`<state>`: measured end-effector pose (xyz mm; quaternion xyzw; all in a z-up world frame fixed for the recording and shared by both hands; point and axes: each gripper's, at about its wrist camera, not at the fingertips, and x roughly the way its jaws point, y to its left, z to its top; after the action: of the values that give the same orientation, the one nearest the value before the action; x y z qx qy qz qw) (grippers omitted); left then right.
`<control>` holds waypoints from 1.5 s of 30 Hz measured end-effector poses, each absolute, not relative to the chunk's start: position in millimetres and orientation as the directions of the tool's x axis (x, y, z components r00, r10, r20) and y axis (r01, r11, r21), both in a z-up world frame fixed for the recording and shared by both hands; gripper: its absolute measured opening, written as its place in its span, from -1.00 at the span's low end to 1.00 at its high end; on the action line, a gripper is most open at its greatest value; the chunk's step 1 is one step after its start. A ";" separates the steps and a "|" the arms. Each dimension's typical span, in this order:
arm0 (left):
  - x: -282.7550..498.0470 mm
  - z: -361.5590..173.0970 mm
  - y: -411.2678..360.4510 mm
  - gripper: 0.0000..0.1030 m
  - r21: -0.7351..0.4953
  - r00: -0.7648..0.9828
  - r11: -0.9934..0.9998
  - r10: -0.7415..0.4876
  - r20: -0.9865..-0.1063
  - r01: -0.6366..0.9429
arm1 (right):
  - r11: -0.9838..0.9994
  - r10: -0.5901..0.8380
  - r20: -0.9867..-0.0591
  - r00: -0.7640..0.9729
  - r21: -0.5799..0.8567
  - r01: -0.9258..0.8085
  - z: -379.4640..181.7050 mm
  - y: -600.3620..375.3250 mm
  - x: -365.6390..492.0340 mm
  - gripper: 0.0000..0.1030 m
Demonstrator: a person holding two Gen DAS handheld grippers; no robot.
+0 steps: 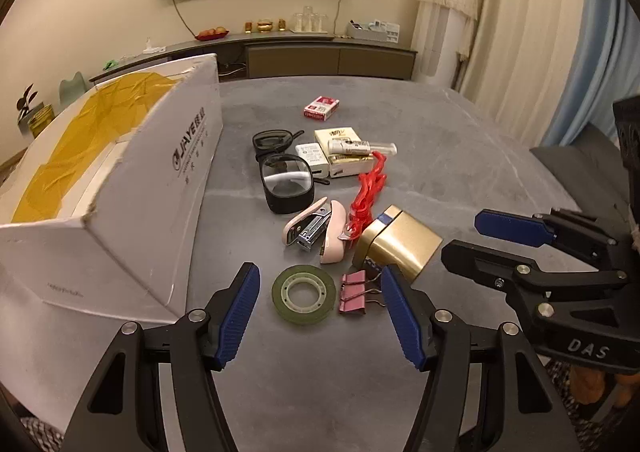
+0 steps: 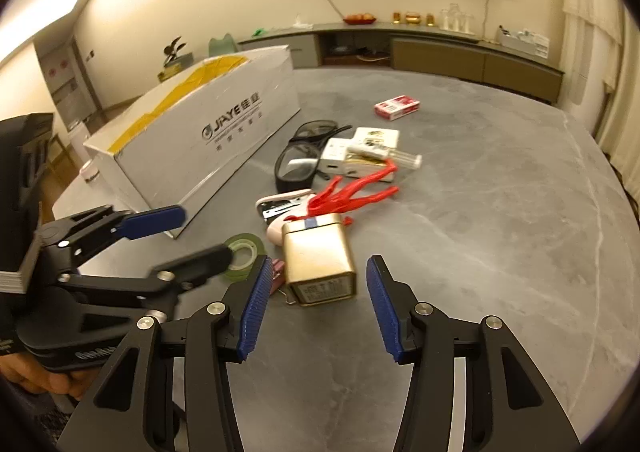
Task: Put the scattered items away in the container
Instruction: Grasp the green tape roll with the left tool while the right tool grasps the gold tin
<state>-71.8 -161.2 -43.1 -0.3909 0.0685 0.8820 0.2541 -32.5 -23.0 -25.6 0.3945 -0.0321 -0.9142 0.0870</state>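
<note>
Left gripper [image 1: 320,316] spread wide, hovering over tape roll [image 1: 303,294]; right gripper [image 2: 316,304] spread too, lined up on gold tin [image 2: 320,260]. Nothing gripped. Risk: both tools close together, likely to knock fingers if closing at once. Pink binder clip [image 1: 354,292] touching tape side and tin, could get dragged or pinched along. Tin smooth, lying on its side, may slip or skid into pink stapler [image 1: 316,232] just behind. Red plastic chain [image 1: 368,192] draped against tin, could snag. Further: glasses [image 1: 282,172], white boxes with tube [image 1: 344,156], red card pack [image 1: 321,108] well apart. White cardboard box [image 1: 160,180] left of clutter, open top, near wall tall to clear.
</note>
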 end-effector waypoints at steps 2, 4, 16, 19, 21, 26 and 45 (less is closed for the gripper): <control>-79.3 -50.7 -161.2 0.25 -0.076 -0.556 -0.863 0.387 -0.735 -0.499 | -0.983 -0.179 -0.727 -0.663 0.113 0.142 -31.0 -27.7 -39.2 0.02; -88.1 -59.8 -162.9 0.25 -0.093 -0.534 -0.863 0.388 -0.751 -0.497 | -0.984 -0.176 -0.742 -0.646 0.105 0.147 -37.5 -31.3 -46.8 0.02; -110.5 -90.2 -169.1 0.25 -0.108 -0.482 -0.873 0.361 -0.799 -0.475 | -0.987 -0.155 -0.770 -0.619 0.138 0.076 -56.2 -9.9 -70.5 0.03; -111.7 -90.2 -165.8 0.28 -0.077 -0.496 -0.866 0.354 -0.793 -0.495 | -0.989 -0.148 -0.773 -0.616 0.119 0.089 -58.9 -13.6 -77.1 0.05; -116.8 -90.9 -170.5 0.28 -0.106 -0.479 -0.868 0.365 -0.798 -0.485 | -0.988 -0.156 -0.779 -0.607 0.125 0.094 -60.8 -14.2 -80.4 0.05; -120.7 -91.4 -184.2 0.23 -0.119 -0.475 -0.880 0.357 -0.804 -0.460 | -0.957 -0.275 -0.765 -0.581 0.276 0.091 -60.5 -1.9 -79.7 0.04; -118.3 -98.2 -167.5 0.19 -0.086 -0.456 -0.821 0.396 -0.797 -0.564 | -0.977 -0.205 -0.781 -0.590 0.124 0.176 -59.1 -18.8 -96.9 0.11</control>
<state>-118.3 -167.5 -98.2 -0.4379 0.0958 0.8478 0.2833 -96.9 -18.8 -59.1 0.4398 -0.0167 -0.8916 0.1070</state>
